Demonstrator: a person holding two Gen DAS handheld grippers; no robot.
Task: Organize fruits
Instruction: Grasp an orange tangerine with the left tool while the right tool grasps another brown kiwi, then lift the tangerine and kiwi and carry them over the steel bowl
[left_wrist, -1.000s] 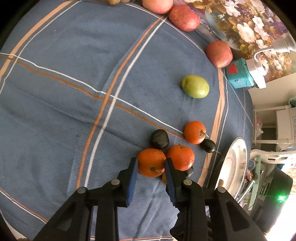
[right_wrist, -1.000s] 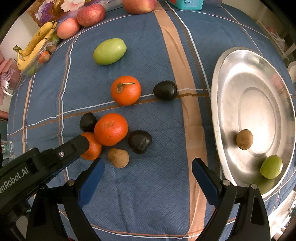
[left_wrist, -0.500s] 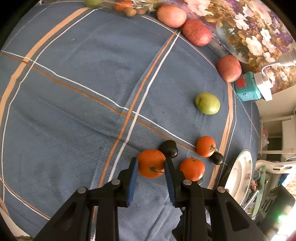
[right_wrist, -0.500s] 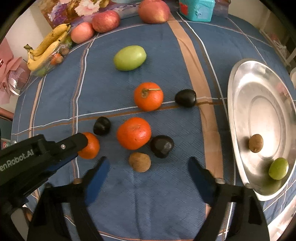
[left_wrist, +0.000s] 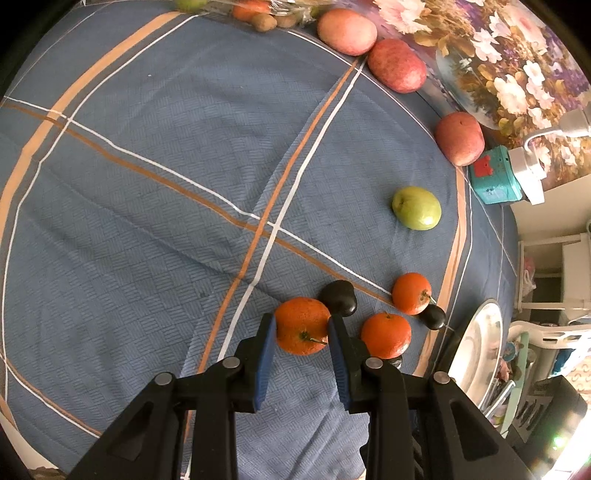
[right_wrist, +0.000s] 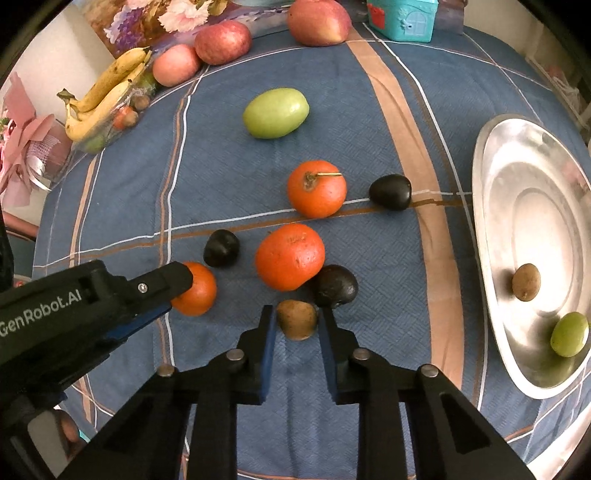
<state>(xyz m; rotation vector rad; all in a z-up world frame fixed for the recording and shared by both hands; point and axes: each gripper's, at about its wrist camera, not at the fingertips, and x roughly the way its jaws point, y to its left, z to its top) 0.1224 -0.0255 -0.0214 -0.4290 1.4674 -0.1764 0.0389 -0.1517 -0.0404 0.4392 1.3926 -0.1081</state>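
Since half a second ago the right hand-held gripper (right_wrist: 295, 325) has narrowed from a wide spread and now brackets the small brown fruit (right_wrist: 296, 319), its blue pads close on either side; whether they press it yet I cannot tell. The left hand-held gripper (left_wrist: 302, 330) holds as before, clamped on an orange (left_wrist: 302, 325) that seems to sit low over the blue plaid tablecloth (left_wrist: 147, 184). In the right wrist view that orange (right_wrist: 195, 288) shows at the tip of the left tool, just beside a dark plum (right_wrist: 221, 247). The brown fruit lies in a tight cluster: a larger orange (right_wrist: 290, 256) is just behind it and a dark avocado-like fruit (right_wrist: 334, 285) is touching or nearly touching the right finger. My judgement is that closing or lifting here could nudge that dark fruit and set it or the large orange rolling, and that the small round fruit could squirt out forward if the pads catch it off-centre. The steel tray (right_wrist: 495, 206) at the right edge of the table already holds a brown fruit (right_wrist: 526, 281) and a small green one (right_wrist: 569, 333); the way there looks open. Farther off lie a stemmed orange (right_wrist: 317, 188), another dark plum (right_wrist: 390, 192), a green mango (right_wrist: 275, 112), red apples (right_wrist: 222, 41) and bananas (right_wrist: 105, 94) by the far edge.
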